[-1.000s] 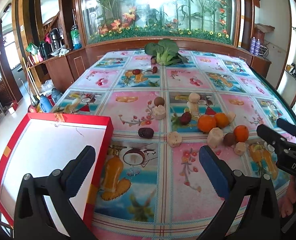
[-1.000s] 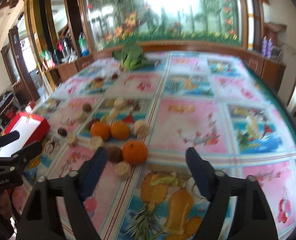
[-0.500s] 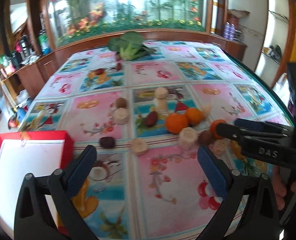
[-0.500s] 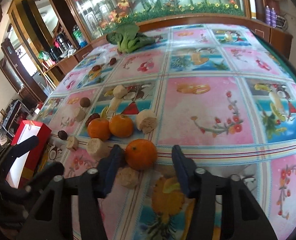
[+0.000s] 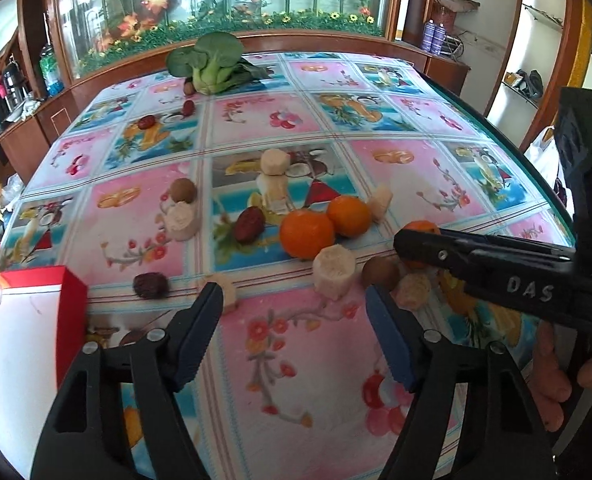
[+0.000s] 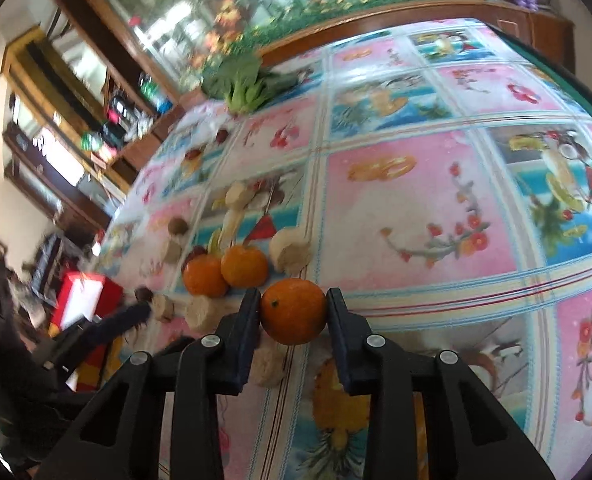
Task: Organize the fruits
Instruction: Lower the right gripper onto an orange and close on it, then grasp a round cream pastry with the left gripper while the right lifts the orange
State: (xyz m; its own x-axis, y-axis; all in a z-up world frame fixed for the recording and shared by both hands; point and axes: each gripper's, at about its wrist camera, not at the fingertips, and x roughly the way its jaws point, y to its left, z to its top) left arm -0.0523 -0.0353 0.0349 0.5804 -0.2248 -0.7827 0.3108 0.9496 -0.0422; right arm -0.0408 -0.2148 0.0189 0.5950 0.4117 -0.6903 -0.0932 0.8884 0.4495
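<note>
My right gripper (image 6: 293, 310) is shut on an orange (image 6: 293, 311), both fingers pressed to its sides just above the tablecloth. Two more oranges (image 6: 225, 272) lie just behind it, also seen in the left wrist view (image 5: 324, 226). Pale peeled chunks (image 5: 333, 267), brown round fruits (image 5: 380, 273) and dark red dates (image 5: 249, 225) lie scattered around them. My left gripper (image 5: 291, 322) is open and empty, low over the cloth in front of the pile. The right gripper's arm (image 5: 488, 264) crosses the left wrist view at the right, hiding most of the held orange (image 5: 422, 227).
A red box with a white inside (image 5: 19, 320) lies at the left front of the table. A green leafy vegetable (image 5: 211, 62) sits at the far end, with several dates (image 5: 147, 123) near it. The table's right edge (image 5: 536, 168) is close.
My right gripper has moved forward and closed on the nearest orange. My left gripper has narrowed its opening and moved forward and right, away from the red box.
</note>
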